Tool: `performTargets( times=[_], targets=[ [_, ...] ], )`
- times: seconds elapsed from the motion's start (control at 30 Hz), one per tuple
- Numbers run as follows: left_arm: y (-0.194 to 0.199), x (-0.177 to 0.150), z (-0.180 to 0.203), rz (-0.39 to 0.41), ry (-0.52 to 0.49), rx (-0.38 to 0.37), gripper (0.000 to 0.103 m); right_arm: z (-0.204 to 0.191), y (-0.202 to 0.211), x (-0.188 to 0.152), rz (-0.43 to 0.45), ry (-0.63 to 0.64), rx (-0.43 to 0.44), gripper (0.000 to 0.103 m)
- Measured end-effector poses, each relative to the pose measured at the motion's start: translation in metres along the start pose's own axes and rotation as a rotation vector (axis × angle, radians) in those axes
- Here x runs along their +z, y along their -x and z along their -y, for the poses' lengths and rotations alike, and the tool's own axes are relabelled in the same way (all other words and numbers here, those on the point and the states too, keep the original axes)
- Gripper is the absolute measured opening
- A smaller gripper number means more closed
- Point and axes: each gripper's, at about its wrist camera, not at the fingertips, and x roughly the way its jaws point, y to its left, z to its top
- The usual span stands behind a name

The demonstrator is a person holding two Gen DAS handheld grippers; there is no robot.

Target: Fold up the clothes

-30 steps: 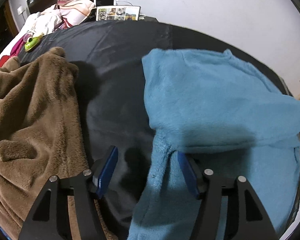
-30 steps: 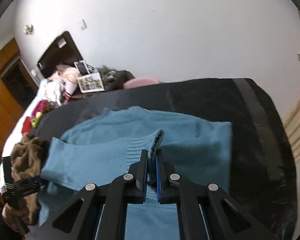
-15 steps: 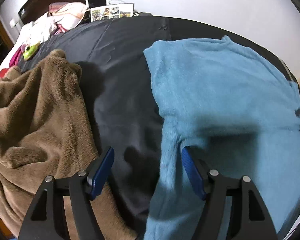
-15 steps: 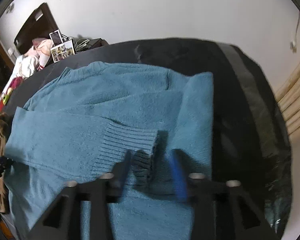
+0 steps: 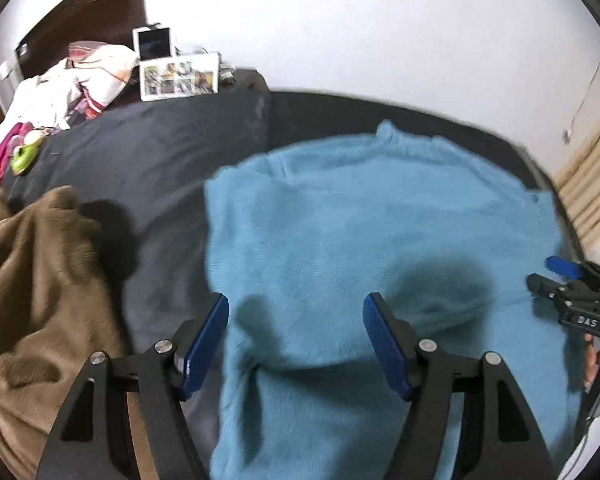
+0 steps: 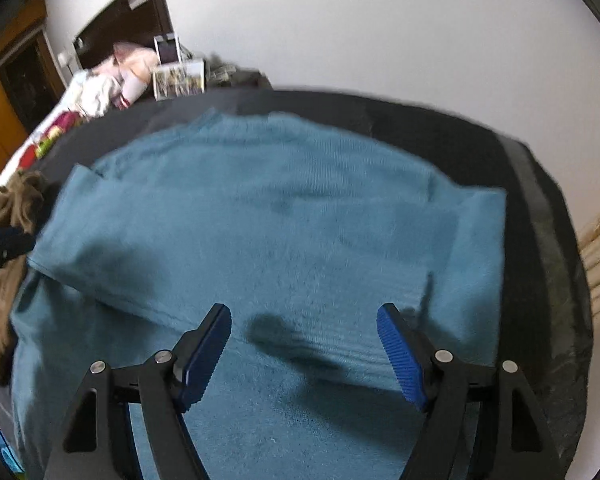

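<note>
From the left wrist view, my left gripper (image 5: 296, 344) hangs with its blue-padded jaws wide apart and nothing between them, above the near left part of the fuzzy teal knitted sweater (image 5: 372, 248) spread on the black bed cover (image 5: 148, 168). The sweater's left side ends in a straight edge and a band lies across the body, which I judge to be a sleeve folded in. A rumpled brown fleece blanket (image 5: 36, 280) sits just left of it, and the right gripper (image 5: 556, 276) shows at the far right edge. To fold well from here I would take the 2 near corners at the same level, pinch through all layers so the crossed sleeve does not slide, and lift evenly; the thick knit should hold a crease poorly, so I would lay it down flat. From the right wrist view, my right gripper (image 6: 304, 352) is also spread and empty, over the sweater's (image 6: 268, 216) near right part. The neckline lies toward the far wall, and a narrow flap is turned in along the right side. Both views are motion-blurred.
</note>
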Motion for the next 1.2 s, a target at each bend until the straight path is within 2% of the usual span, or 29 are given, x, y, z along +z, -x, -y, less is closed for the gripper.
performTargets(
  times=[0.1, 0.27, 0.4, 0.5, 0.6, 0.67, 1.0, 1.2],
  targets=[
    [-0.022, 0.001, -0.004, -0.035, -0.009, 0.028, 0.074, 0.008, -0.009, -0.003, -0.011, -0.005, 0.011, 0.078],
    [-0.026, 0.001, -0.016, -0.044, 0.015, 0.016, 0.079, 0.009, -0.014, -0.002, -0.002, 0.016, 0.012, 0.084],
    [-0.029, 0.0, -0.024, -0.063, 0.079, -0.009, 0.082, 0.007, -0.015, 0.001, -0.002, 0.02, 0.007, 0.086],
    [-0.019, -0.006, -0.021, -0.062, 0.067, 0.008, 0.082, 0.008, -0.009, 0.0, -0.02, 0.013, 0.01, 0.086],
    [0.002, -0.018, -0.017, -0.053, 0.053, -0.003, 0.082, 0.008, 0.012, -0.016, -0.003, 0.021, -0.003, 0.086],
    [0.019, -0.034, -0.015, -0.053, 0.054, -0.01, 0.082, 0.007, 0.025, -0.033, -0.003, 0.03, 0.018, 0.086],
    [0.08, -0.137, -0.002, -0.119, 0.021, -0.006, 0.082, 0.008, 0.086, -0.17, -0.09, 0.041, 0.077, 0.086],
    [0.103, -0.2, -0.002, -0.169, 0.046, 0.011, 0.082, -0.003, 0.11, -0.232, -0.108, 0.076, 0.096, 0.086]
  ],
)
